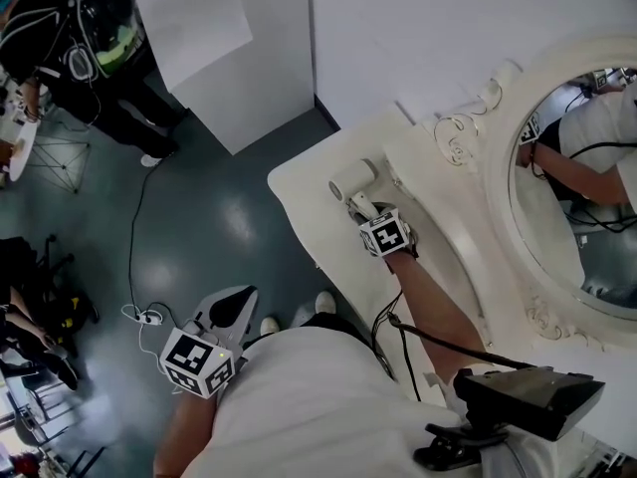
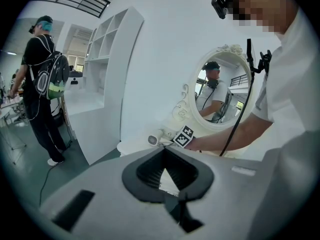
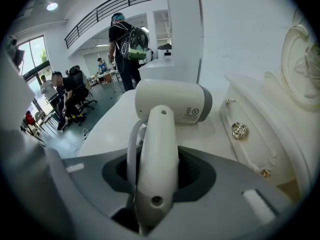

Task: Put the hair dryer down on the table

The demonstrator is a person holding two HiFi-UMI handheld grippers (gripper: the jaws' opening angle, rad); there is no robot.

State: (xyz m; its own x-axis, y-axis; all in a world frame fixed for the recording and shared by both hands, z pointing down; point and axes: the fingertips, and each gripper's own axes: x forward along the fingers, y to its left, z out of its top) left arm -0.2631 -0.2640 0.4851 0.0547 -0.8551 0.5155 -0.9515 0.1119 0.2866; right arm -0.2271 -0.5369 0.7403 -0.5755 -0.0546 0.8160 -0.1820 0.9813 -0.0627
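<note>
**Right tool.** We see the right tool [image 3: 160, 155] set at a middling width, its jaws lying against either side of the handle [image 3: 157, 184] of the white hair dryer [image 3: 172, 101]. The handle runs straight along the jaws toward the camera. A pale cord [image 3: 131, 149] loops up beside the handle on its left flank, between it and the pad there.

**Hair dryer.** We find the barrel lying crosswise on the white tabletop [image 1: 299, 192], near its rounded corner. It is just in front of the ornate base of the round mirror [image 1: 577, 187].

**Left tool.** We see the left tool [image 2: 162, 150] with its tips brought together and nothing between them. From the head view, we place it well apart from the tabletop, low at the person's side over the dark floor [image 1: 199, 237].
</note>
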